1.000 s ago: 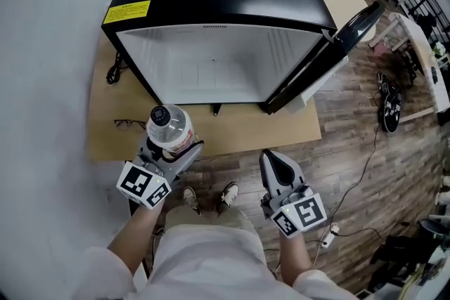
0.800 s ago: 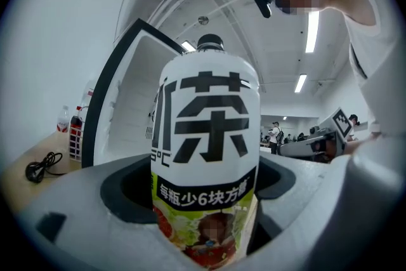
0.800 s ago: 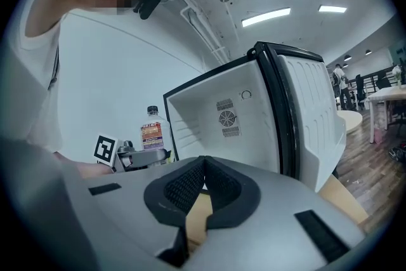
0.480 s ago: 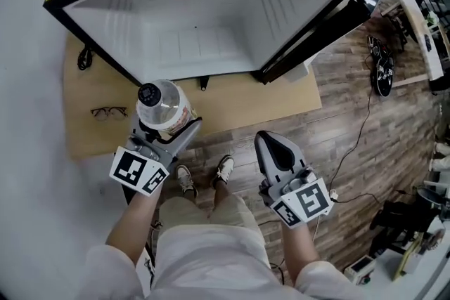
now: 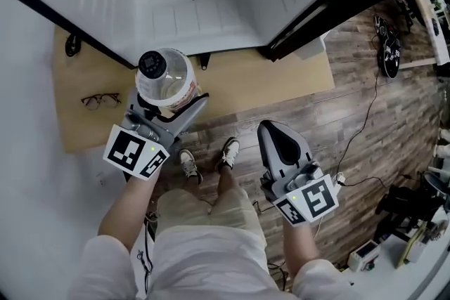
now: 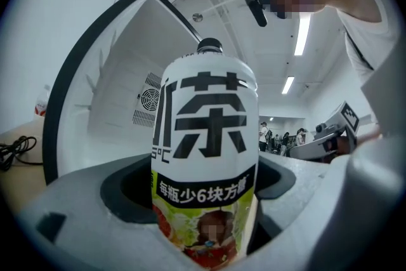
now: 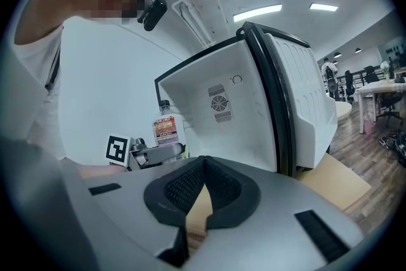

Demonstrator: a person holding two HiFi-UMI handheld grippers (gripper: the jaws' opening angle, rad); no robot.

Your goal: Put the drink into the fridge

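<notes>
Standing wide open ahead: fridge (image 5: 211, 3). Held upright just short of its lower edge: drink (image 5: 163, 77), clamped low on the label by left hand-held gripper (image 5: 171, 109). Closed and empty: right hand-held gripper (image 5: 275, 133). Likely risk: catching that edge on entry, levering the tall drink loose.

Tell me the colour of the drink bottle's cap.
The cap is black; the head view shows it best.
</notes>
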